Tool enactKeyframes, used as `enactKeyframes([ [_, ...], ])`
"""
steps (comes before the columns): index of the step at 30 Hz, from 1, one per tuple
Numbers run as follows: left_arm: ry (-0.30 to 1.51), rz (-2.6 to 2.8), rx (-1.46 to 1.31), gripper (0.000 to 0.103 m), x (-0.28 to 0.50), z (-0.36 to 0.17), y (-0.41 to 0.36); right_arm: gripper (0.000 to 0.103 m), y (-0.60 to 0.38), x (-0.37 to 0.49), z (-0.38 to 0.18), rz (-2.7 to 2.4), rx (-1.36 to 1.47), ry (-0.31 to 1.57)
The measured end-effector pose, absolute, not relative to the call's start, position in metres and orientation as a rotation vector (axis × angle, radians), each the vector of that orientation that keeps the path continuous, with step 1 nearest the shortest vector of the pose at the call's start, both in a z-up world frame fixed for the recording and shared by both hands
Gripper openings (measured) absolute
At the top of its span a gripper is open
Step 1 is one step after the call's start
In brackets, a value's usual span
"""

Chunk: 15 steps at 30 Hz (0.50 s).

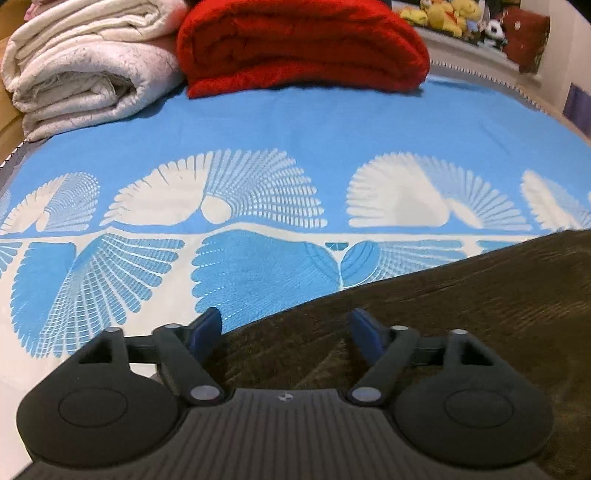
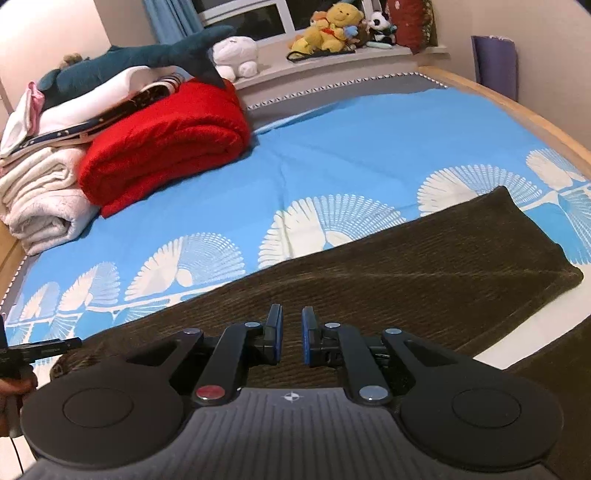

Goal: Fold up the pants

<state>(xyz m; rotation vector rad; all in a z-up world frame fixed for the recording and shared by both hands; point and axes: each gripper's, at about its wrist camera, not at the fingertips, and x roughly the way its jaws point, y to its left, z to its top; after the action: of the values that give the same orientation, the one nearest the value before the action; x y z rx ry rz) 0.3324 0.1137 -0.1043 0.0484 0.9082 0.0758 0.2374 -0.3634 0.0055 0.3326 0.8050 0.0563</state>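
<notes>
Dark brown corduroy pants [image 2: 424, 266] lie flat on the blue and white bedspread [image 2: 369, 147], stretching from lower left to the right. In the left wrist view the pants [image 1: 461, 306] fill the lower right. My left gripper [image 1: 286, 325] is open wide, low over the pants' left edge, with nothing between its fingers. My right gripper [image 2: 291, 334] hovers above the middle of the pants with its blue pads a narrow gap apart and nothing between them. The left gripper's tip [image 2: 44, 349] shows at the left edge of the right wrist view.
A folded red blanket [image 1: 295, 48] and folded white bedding [image 1: 85, 70] sit at the far left of the bed. A plush shark [image 2: 147, 59] lies on the pile. Stuffed toys [image 2: 332, 26] line the window sill. The wooden bed frame [image 2: 524, 107] runs along the right.
</notes>
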Motion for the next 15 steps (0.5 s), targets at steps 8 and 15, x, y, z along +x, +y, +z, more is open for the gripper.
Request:
enactKeyframes([
  [8, 0.923, 0.06, 0.133, 0.083, 0.349, -0.135, 0.109, 0.012, -0.374, 0.248, -0.008, 0.036, 0.314, 0.849],
  [15, 0.942, -0.051, 0.217, 0.004, 0.347, -0.133, 0.09, 0.012, -0.378, 0.244, -0.011, 0.023, 0.298, 0.867],
])
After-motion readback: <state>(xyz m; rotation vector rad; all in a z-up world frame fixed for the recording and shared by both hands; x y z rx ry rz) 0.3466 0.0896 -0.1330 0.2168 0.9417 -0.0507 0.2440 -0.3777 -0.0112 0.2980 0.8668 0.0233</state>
